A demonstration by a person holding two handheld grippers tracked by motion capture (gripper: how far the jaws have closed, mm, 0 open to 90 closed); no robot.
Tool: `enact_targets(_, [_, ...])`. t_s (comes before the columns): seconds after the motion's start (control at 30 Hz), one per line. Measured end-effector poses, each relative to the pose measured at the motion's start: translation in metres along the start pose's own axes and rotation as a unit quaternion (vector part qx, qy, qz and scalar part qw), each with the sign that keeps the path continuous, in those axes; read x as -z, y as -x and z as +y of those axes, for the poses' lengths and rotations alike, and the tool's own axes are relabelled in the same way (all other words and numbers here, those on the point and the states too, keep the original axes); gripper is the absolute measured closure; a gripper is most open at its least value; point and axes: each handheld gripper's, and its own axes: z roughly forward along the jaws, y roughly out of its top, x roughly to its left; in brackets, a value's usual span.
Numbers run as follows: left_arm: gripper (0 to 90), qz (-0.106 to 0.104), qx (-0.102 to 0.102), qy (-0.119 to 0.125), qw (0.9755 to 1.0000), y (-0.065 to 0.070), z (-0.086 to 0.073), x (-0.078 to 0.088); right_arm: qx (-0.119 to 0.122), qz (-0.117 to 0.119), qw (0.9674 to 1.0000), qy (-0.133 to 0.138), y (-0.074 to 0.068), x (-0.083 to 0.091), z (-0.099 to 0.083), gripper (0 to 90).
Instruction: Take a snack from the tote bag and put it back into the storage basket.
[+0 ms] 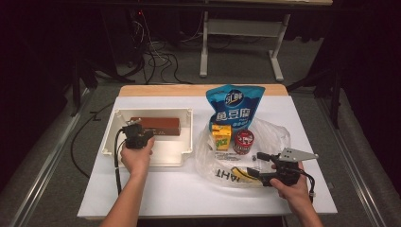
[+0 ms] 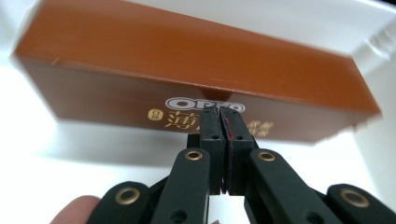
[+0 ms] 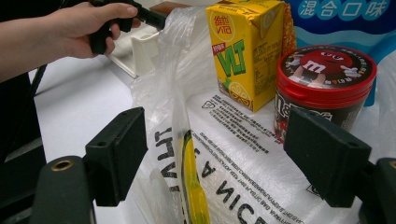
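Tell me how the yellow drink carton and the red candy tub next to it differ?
The yellow drink carton is a tall box with flat sides and square edges; the red candy tub is round and squatter. The carton is yellow with green lettering, while the tub has a red lid bearing a cartoon figure over a dark body. The carton stands taller than the tub. Both stand upright, side by side on the clear plastic bag, in front of the blue pouch.
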Motion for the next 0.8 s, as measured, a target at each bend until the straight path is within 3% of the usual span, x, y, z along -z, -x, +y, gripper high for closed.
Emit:
enact_targets(0.07, [90.0, -0.002, 0.009, 0.001, 1.0, -0.002, 0.001, -0.001, 0.001, 0.001, 1.0, -0.001, 0.0, -0.001, 0.0, 21.7])
enact_targets(0.2, [90.0, -0.005, 0.004, -0.009, 0.9999, -0.001, 0.004, -0.003, 0.0, 0.002, 1.0, -0.003, -0.001, -0.002, 0.0, 21.7])
enact_targets(0.27, [90.0, -0.014, -0.01, -0.004, 0.9998, 0.005, 0.003, -0.001, 0.001, 0.001, 1.0, -0.003, -0.001, -0.002, -0.001, 21.6])
enact_targets(0.3, [90.0, -0.028, -0.02, 0.0, 0.9994, 0.01, 0.002, -0.001, 0.001, 0.001, 1.0, -0.003, -0.001, -0.002, -0.001, 21.6])
enact_targets(0.37, [90.0, -0.032, -0.062, 0.003, 0.9976, 0.024, -0.002, 0.001, 0.0, 0.0, 1.0, -0.002, 0.0, -0.001, -0.001, 21.7])
enact_targets(0.4, [90.0, -0.034, -0.07, 0.004, 0.997, 0.027, -0.003, 0.001, -0.002, 0.0, 1.0, -0.002, 0.001, -0.001, -0.001, 21.8])
enact_targets(0.53, [89.3, -0.043, -0.073, 0.012, 0.9963, 0.041, -0.003, -0.001, 0.0, -0.001, 1.0, -0.002, 0.0, -0.001, -0.001, 21.8])
enact_targets(0.67, [87.9, -0.092, -0.099, 0.014, 0.9907, 0.062, -0.003, -0.004, -0.001, -0.002, 1.0, 0.0, 0.001, 0.0, -0.001, 21.9])
enact_targets(0.8, [88.5, -0.106, -0.118, 0.0, 0.9873, 0.077, -0.002, -0.015, -0.002, -0.002, 1.0, 0.0, 0.002, 0.0, -0.001, 22.0])
